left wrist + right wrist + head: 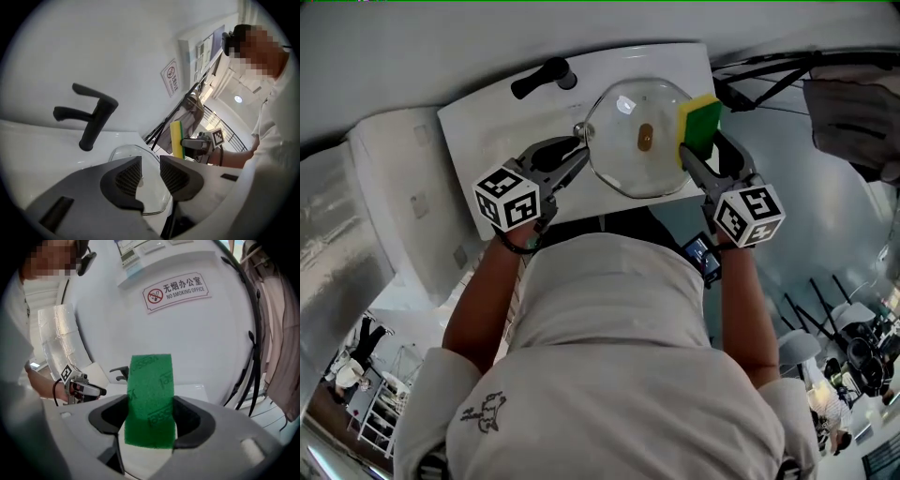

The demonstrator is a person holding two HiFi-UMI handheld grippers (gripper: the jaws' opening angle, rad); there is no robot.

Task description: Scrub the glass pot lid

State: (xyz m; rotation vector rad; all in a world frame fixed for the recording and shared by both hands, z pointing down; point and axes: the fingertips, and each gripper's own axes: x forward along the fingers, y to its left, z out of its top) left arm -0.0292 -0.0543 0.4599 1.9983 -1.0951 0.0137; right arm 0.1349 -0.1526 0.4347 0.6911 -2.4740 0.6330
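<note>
Glass pot lid (623, 164) seen in white sink (487, 122), near black faucet (542, 78). Left gripper (577, 145) held at lid's left rim, jaws parted, nothing pinched, lid seen through gap. Sponge (699, 122) clamped upright in right gripper (698, 155), just beside lid's right edge. Scrubbing judged not yet begun. Next move: lid to be steadied at rim, sponge pressed onto glass.

Head view looks down — gripper views share sink (487, 120).
</note>
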